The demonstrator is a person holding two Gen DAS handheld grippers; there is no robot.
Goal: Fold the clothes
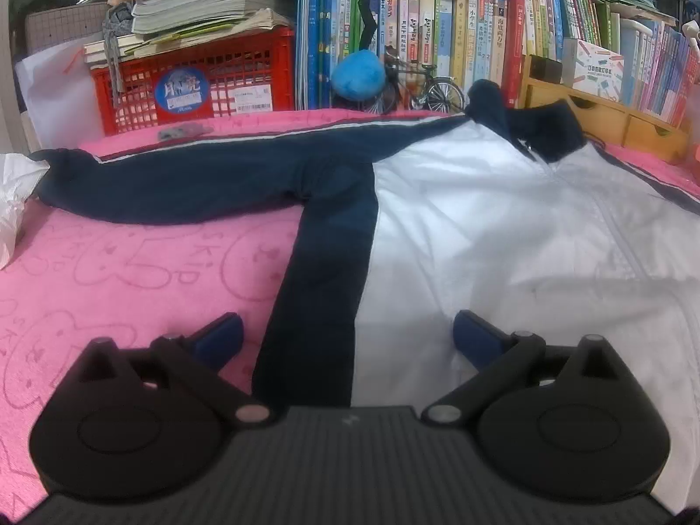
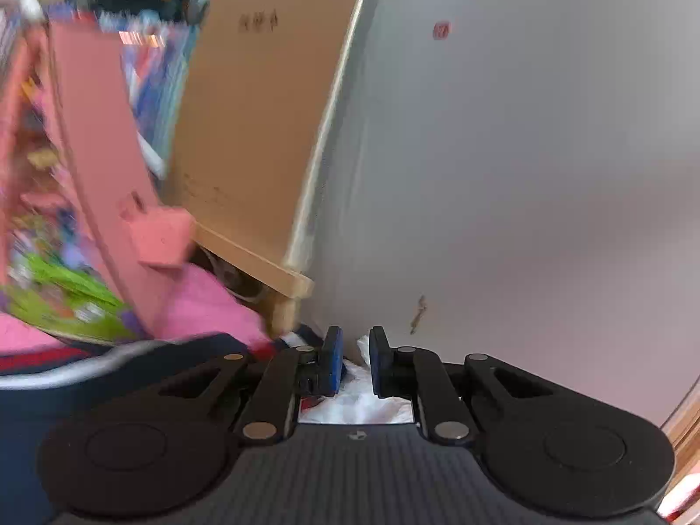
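Smooth cloth jacket (image 1: 481, 227), fuzzy pink blanket (image 1: 131, 271), plastic crate (image 1: 192, 83)

Readable on the round blue sticker (image 1: 183, 92) on the front of the red crate (image 1: 192, 78): large pale Chinese characters, too soft to make out fully. Just right of that sticker, a white barcode label (image 1: 254, 100) with print too small to read; further right of the crate, book spines (image 1: 455, 48) with vertical Chinese titles, among them "小学生" and "海底两万里". In the right wrist view, only blurred dark characters on a tan board (image 2: 262, 100), illegible.
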